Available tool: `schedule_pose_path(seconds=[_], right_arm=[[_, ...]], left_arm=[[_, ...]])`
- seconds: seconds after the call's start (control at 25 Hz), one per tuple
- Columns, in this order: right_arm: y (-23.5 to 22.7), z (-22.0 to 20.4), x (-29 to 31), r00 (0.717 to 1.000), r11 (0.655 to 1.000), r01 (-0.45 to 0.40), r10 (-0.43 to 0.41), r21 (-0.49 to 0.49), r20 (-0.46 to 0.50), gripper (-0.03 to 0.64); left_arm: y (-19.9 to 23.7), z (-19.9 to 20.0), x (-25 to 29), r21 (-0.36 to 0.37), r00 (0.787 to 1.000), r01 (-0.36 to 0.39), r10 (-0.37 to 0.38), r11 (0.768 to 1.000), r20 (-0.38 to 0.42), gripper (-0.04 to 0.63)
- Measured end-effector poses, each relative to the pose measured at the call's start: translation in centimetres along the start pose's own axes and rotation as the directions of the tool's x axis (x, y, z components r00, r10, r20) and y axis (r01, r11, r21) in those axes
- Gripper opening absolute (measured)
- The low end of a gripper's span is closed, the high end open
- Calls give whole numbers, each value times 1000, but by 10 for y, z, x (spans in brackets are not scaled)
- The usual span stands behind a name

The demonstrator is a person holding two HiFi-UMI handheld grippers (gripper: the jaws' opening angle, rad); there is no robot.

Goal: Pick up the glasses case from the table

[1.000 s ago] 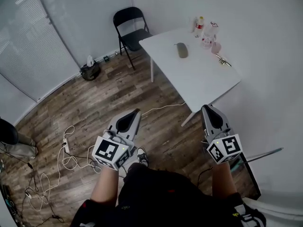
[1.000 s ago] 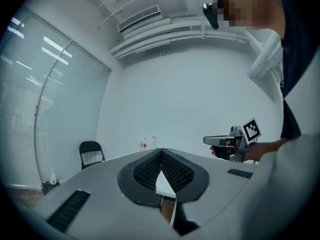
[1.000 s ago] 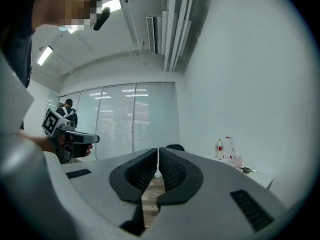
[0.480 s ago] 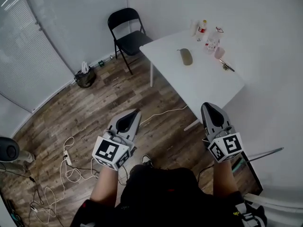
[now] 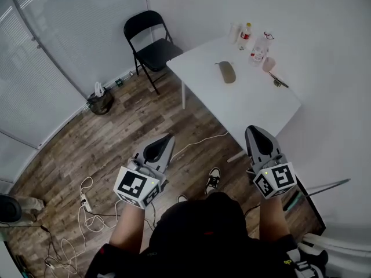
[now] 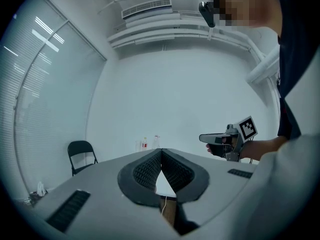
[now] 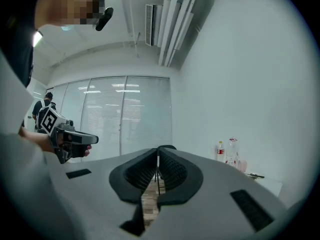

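Note:
The glasses case (image 5: 227, 71), an olive-grey oval, lies on the white table (image 5: 255, 106) near its far end in the head view. Both grippers are held level in front of the person, well short of the table and above the wooden floor. My left gripper (image 5: 168, 136) has its jaws together with nothing between them, as its own view (image 6: 160, 150) also shows. My right gripper (image 5: 254, 130) is nearer the table's close corner and is shut and empty too (image 7: 158, 148). Each gripper view shows the other gripper off to the side.
Two bottles (image 5: 247, 32), a pink cup (image 5: 268, 64) and a dark pen-like item (image 5: 278, 81) stand beyond the case by the wall. A black folding chair (image 5: 152, 42) is left of the table. A bag (image 5: 99, 100) and cables (image 5: 87, 198) lie on the floor at left.
The person has stepped forward, so the floor and table have shifted in the head view and a shoe now shows. Both grippers keep their pose and stay shut.

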State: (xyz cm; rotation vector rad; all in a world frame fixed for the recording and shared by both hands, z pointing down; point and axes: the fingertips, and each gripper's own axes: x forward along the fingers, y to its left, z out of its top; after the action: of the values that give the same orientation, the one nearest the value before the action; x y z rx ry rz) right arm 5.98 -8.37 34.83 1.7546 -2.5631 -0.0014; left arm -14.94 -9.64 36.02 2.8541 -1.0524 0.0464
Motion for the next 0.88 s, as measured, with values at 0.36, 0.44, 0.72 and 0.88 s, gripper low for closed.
schedule_pose_path(seconds=[0.36, 0.44, 0.72, 0.88], right_arm=[[-81, -14, 73, 1000, 1000, 4, -3, 17, -15, 26], [-111, -14, 91, 1000, 1000, 12, -12, 20, -13, 28], [-223, -26, 143, 1000, 999, 15, -14, 39, -26, 28], [-261, -42, 168, 999, 998, -2, 4, 64, -35, 28]], left_arm=[[41, 1, 91, 3, 999, -38, 38, 999, -5, 20], [48, 4, 121, 7, 999, -38, 39, 999, -6, 20], [56, 11, 234, 0, 998, -68, 68, 998, -17, 20], [65, -1, 273, -8, 994, -99, 98, 995, -45, 20]])
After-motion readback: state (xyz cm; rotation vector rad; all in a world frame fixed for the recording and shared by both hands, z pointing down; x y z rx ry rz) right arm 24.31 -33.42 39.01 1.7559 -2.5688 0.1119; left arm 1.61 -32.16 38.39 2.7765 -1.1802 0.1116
